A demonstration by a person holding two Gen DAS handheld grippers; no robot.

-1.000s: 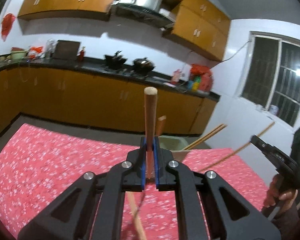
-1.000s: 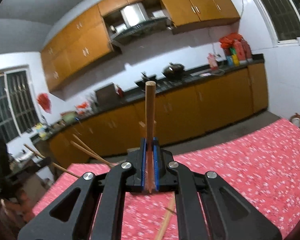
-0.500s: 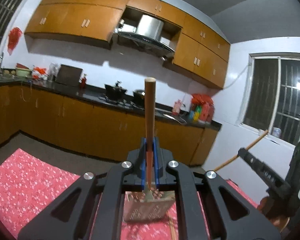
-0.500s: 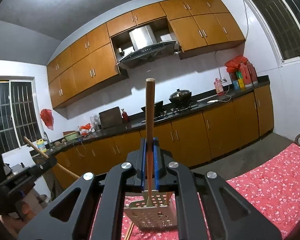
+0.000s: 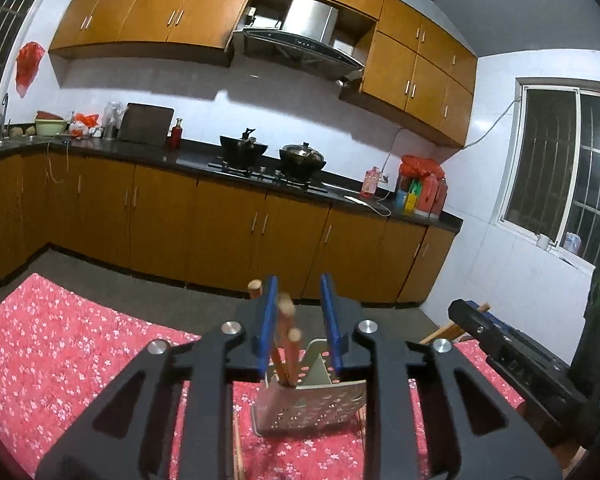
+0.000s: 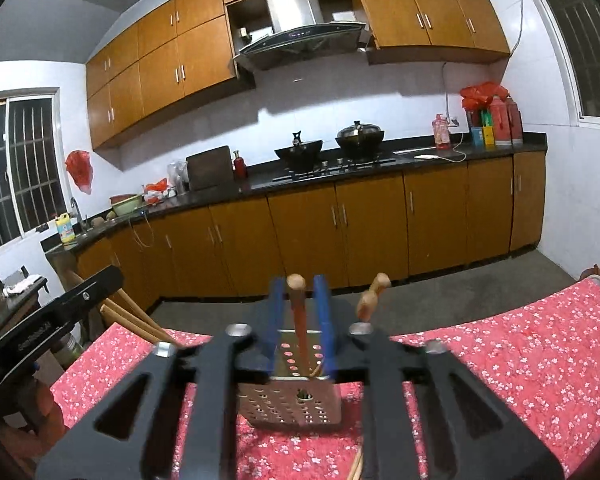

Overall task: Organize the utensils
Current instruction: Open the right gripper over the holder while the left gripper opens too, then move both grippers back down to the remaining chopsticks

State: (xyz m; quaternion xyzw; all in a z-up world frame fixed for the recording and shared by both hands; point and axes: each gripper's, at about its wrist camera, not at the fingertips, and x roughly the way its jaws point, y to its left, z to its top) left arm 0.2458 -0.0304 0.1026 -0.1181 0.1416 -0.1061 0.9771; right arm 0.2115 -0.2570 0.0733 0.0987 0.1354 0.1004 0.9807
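A perforated metal utensil holder point(image 5: 312, 400) stands on the red flowered cloth, right under both grippers; it also shows in the right wrist view point(image 6: 296, 396). Wooden-handled utensils point(image 5: 286, 336) stand upright in it. My left gripper point(image 5: 299, 322) is open above the holder, with the handles between its blue pads, free of them. My right gripper point(image 6: 299, 320) is open, with one wooden handle point(image 6: 298, 312) standing free between its pads and another handle point(image 6: 370, 298) just to the right. The other gripper shows at each view's edge.
The red flowered tablecloth point(image 5: 60, 352) covers the table. Chopsticks point(image 6: 136, 318) stick out past the table's left edge in the right wrist view. Kitchen cabinets and a counter with pots point(image 5: 300, 156) lie beyond the table.
Both grippers held wooden handles upright, lowered them into the holder, then opened. The handles now stand loose in the holder.
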